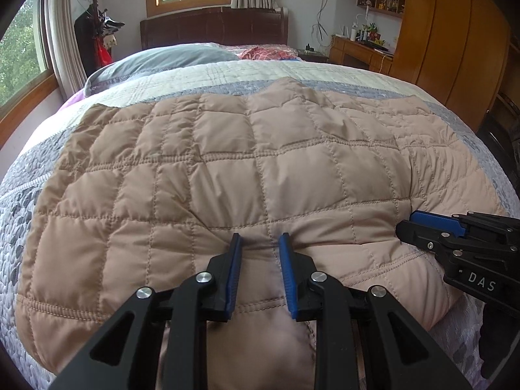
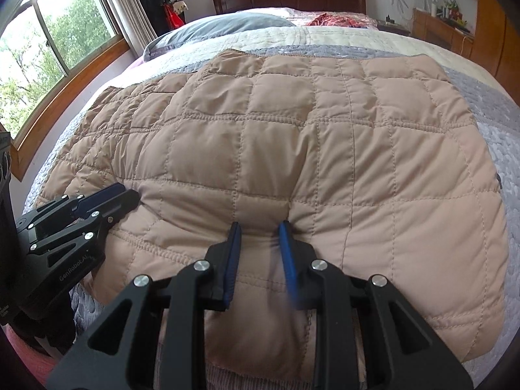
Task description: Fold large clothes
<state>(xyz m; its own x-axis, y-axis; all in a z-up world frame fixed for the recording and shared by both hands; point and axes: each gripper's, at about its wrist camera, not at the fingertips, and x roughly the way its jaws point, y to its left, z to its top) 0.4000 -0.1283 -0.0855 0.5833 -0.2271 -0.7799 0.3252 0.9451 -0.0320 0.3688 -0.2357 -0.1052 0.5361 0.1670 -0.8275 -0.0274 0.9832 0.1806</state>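
Black linkage arms fill the bottom of both wrist views, and between them each gripper pinches a raised fold of the tan quilted jacket (image 1: 227, 149). On the left gripper (image 1: 260, 239), the two blue pads (image 1: 234, 273) stand a narrow gap apart with a ridge of padded fabric bunched up between them, pressed on both sides at the near hem. The right gripper (image 2: 259, 227) shows the same hold in its own view: its jaws are nearly closed on a puckered fold of the jacket, and the fabric dimples inward where the tips bite. Each tool also shows in the other's camera, the right gripper lying at the right edge of the left view with its tips on the jacket's edge, the left gripper resting at the lower left of the right view against the same hem, so the two grips sit side by side along the near border and well apart. Spread flat, the jacket covers the near half of the bed, on a grey and cream patterned bedspread (image 1: 29, 201). Beyond it lie a grey pillow (image 1: 162, 58) and a red patterned cloth (image 1: 266, 52) by the dark wooden headboard (image 1: 214, 27). A coat rack (image 1: 96, 16) stands in the corner beside the window (image 1: 19, 52), and a wooden wardrobe (image 1: 455, 39) rises at the right.
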